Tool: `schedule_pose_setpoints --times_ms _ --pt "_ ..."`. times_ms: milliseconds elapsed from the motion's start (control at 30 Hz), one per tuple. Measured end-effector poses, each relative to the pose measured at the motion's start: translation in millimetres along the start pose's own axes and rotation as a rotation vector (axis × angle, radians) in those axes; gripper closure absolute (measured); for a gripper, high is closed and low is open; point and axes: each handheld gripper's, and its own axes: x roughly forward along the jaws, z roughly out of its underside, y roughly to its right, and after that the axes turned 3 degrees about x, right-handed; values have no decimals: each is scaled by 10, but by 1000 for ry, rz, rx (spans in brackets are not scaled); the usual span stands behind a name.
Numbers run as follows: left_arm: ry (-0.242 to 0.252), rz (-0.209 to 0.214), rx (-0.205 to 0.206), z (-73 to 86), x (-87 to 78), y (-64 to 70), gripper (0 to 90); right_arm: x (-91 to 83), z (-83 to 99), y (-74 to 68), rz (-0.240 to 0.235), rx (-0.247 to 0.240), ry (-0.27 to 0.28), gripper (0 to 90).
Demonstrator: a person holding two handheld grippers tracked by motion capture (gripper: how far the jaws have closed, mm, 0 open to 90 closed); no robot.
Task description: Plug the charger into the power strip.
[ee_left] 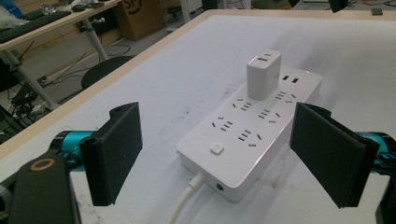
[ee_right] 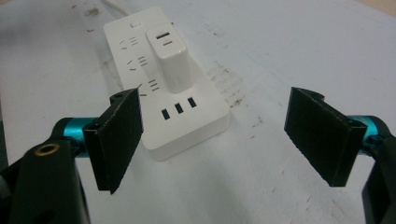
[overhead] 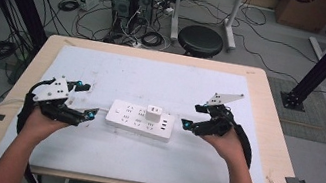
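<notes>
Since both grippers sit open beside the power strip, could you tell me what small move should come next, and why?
Probably ease the left gripper forward to clamp the white plastic power strip at its cable end. Its jaws already straddle that end, and the white cube charger is still plugged in, so the strip likely needs steadying.

My worktop (overhead: 264, 140) is pale wood under a white mat (overhead: 153, 77). Just beyond its far edge stands a black round stool (overhead: 201, 41) on grey floor (overhead: 270, 49); left of the stool, computer towers (overhead: 133, 0) and tangled cables (overhead: 87, 17).
</notes>
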Motion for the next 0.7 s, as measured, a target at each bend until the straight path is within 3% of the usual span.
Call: schedule_pose_setpoints --times_ms 700 --pt "-12 2 1 29 -19 6 171 -3 30 -46 10 -3 7 198"
